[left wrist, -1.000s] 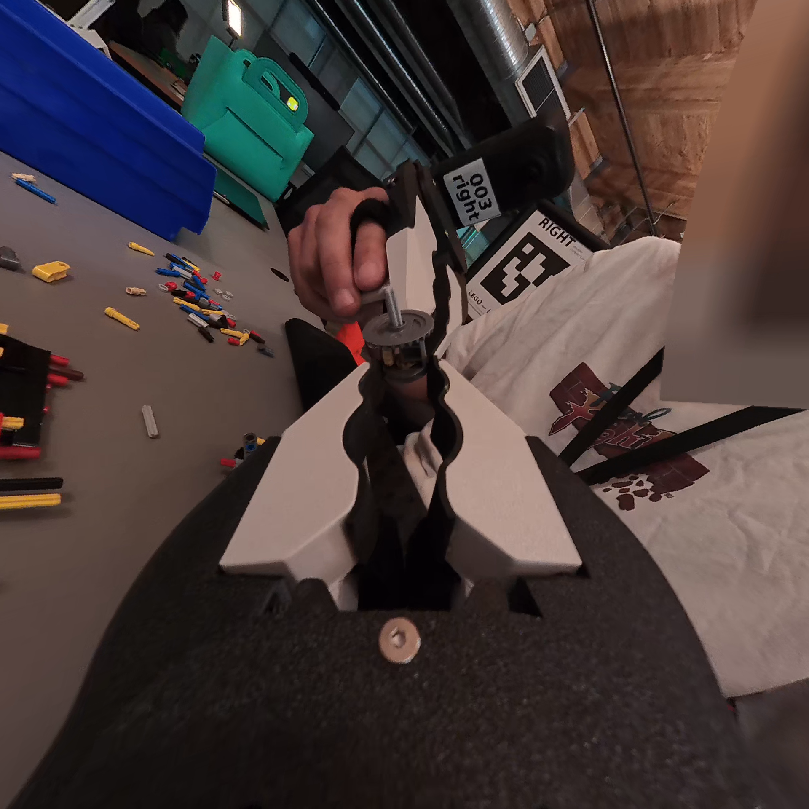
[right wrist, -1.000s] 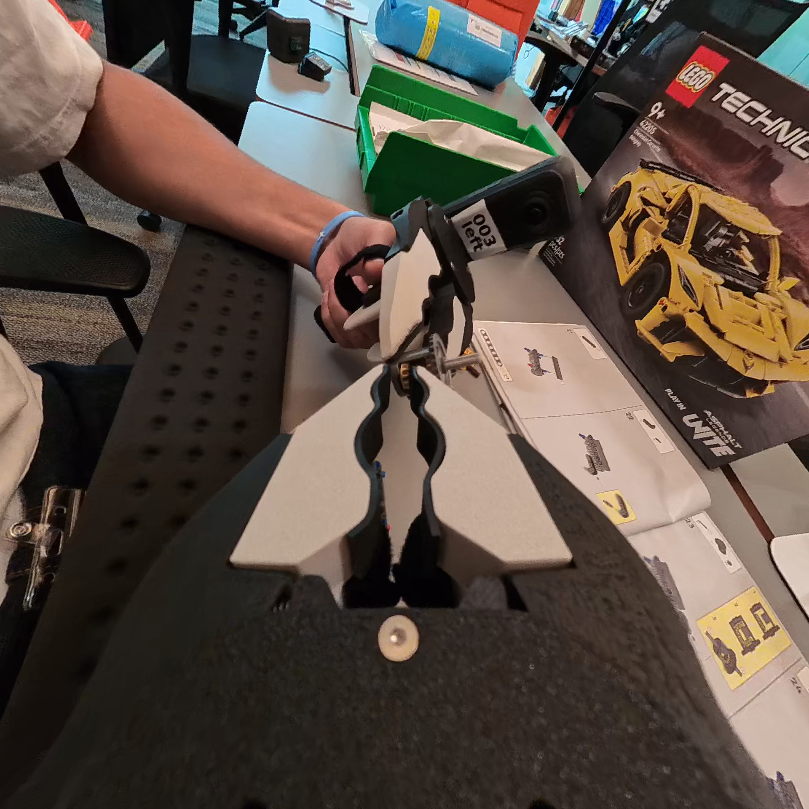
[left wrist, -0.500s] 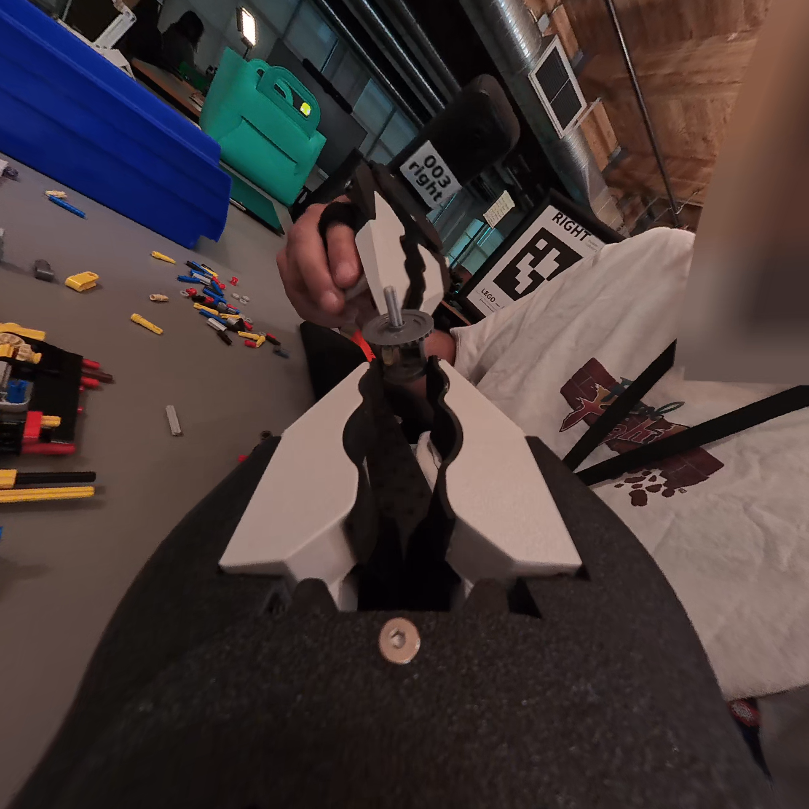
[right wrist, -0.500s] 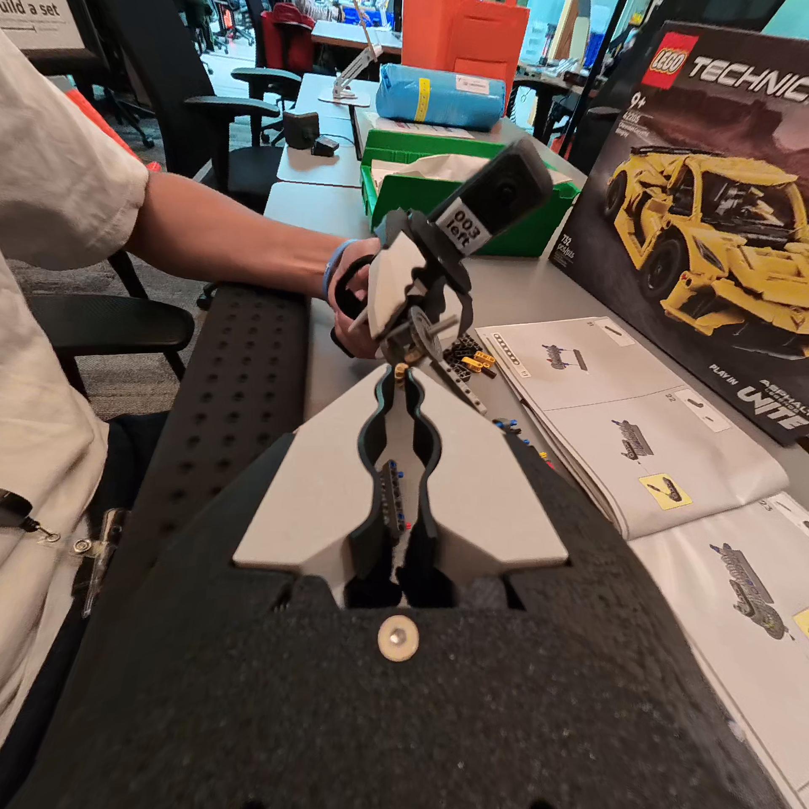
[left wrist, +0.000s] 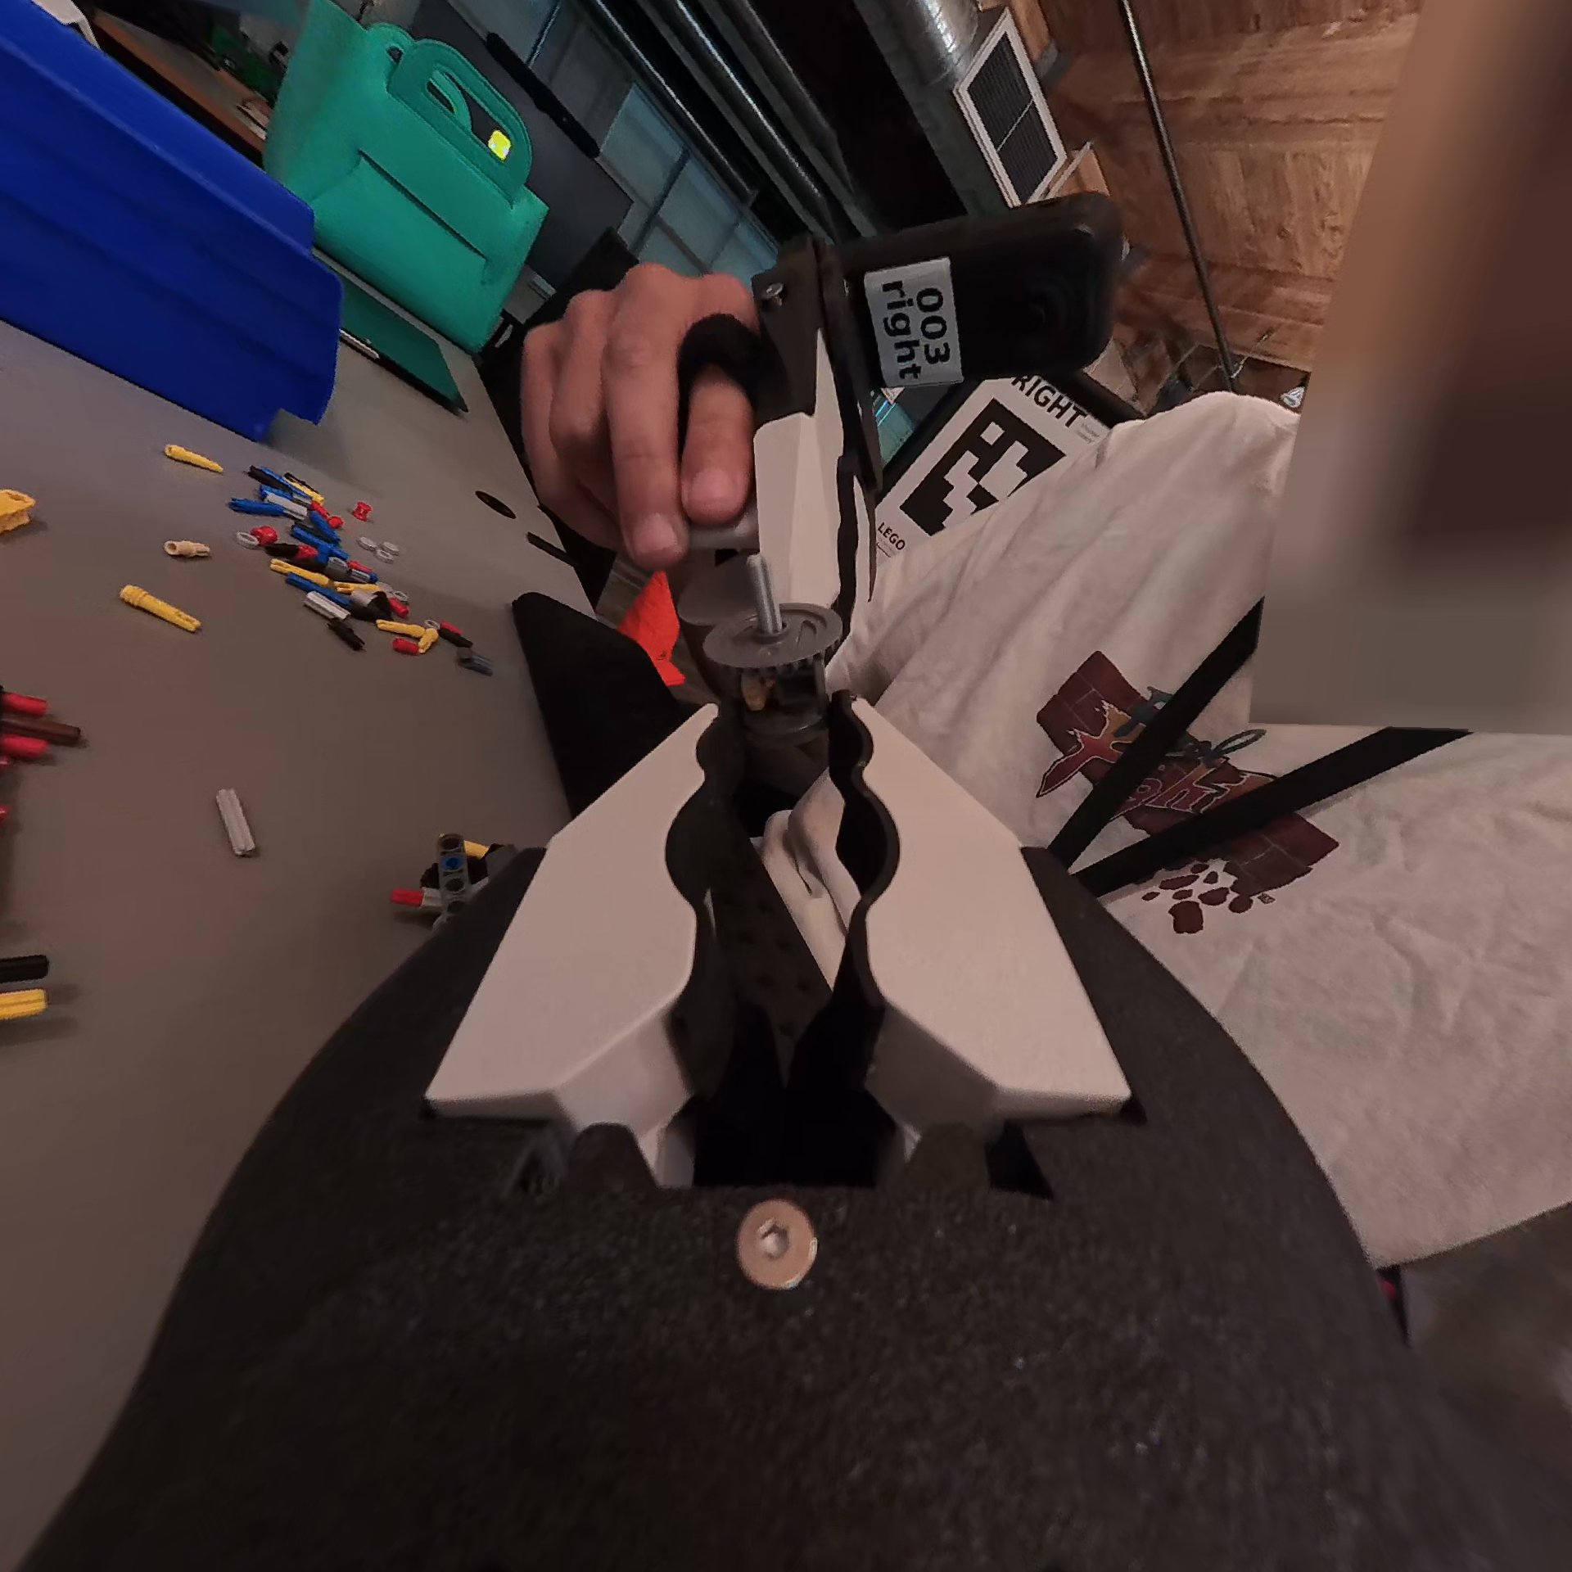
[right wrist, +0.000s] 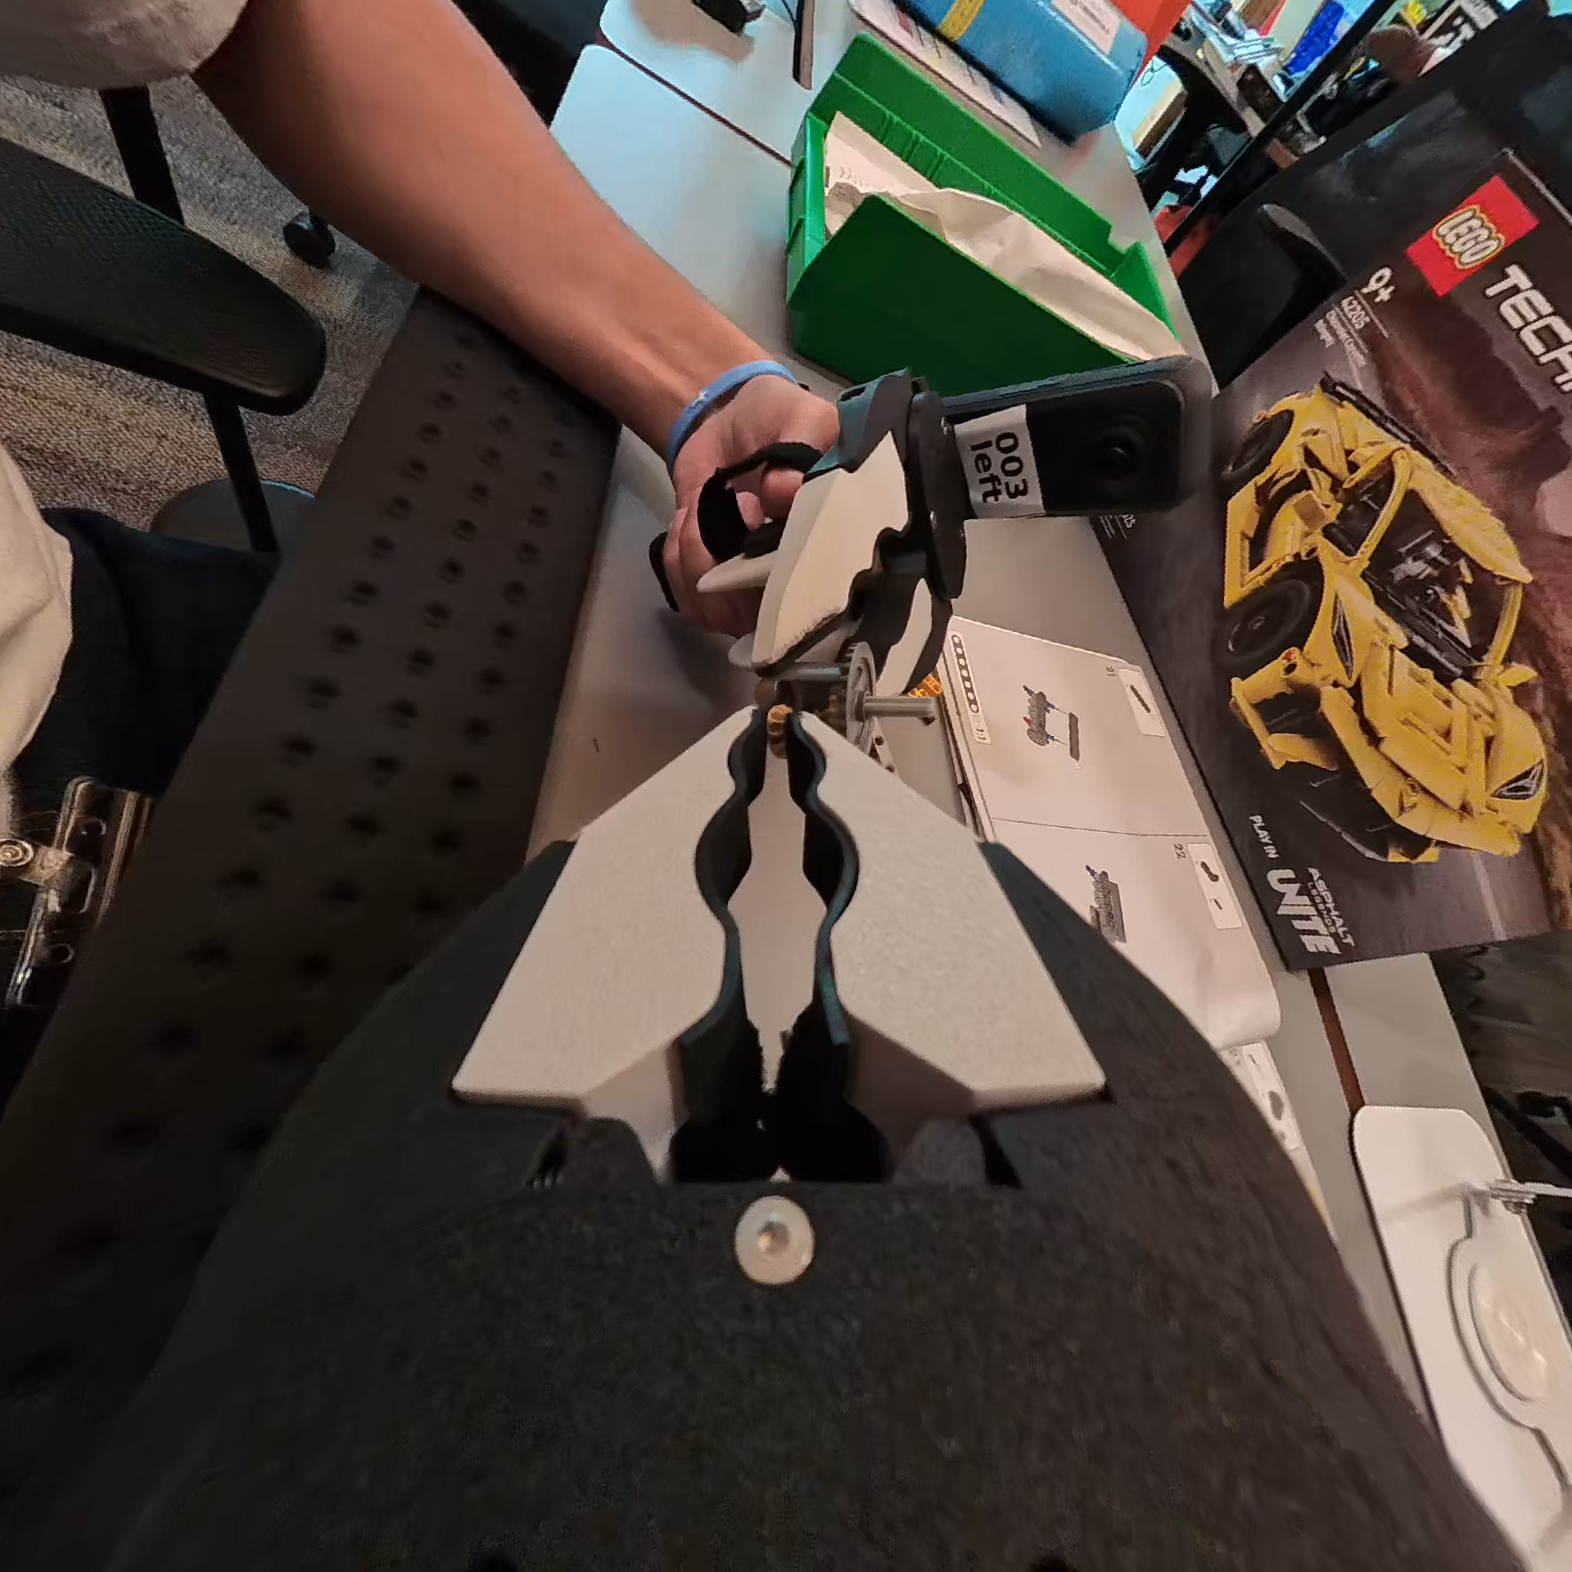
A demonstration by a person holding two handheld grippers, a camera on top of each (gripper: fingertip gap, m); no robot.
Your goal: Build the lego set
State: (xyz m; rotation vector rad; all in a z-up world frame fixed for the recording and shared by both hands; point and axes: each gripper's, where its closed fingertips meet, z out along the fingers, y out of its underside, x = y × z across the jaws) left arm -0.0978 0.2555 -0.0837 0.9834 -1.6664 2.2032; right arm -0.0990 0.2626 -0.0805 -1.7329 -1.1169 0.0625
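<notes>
Presently catalogued, item one: left gripper (left wrist: 772,719), white fingers with wavy black pads, clamped at the tips on a small grey gear assembly (left wrist: 770,655); the assembly comprises a round toothed disc, a light grey axle (left wrist: 763,591) standing up through it, and a tan piece just below the disc; it is held in the air above the table edge, not resting on anything. Item two: right gripper (right wrist: 776,738), fingers drawn nearly together, pinching a small tan piece (right wrist: 776,721) at the tips; that piece sits against the side of the same assembly, so both tools meet at it; from the left wrist view the right gripper comes down from above, its tips hidden behind the disc. Item three: a hand (left wrist: 634,425) wrapped round the right gripper's handle, one finger through a black strap; another hand (right wrist: 740,510), with a blue wristband (right wrist: 723,400), on the left gripper's handle. Item four: grey table (left wrist: 213,766) bearing scattered loose pins (left wrist: 327,553) in blue, red, yellow and black; a blue bin (left wrist: 128,255) at its far side. Item five: open instruction booklet (right wrist: 1097,817) lying flat just beyond the grippers; set box (right wrist: 1395,595) with a yellow car pictured, beside the booklet; green bin (right wrist: 936,281) holding crumpled paper, farther back.
</notes>
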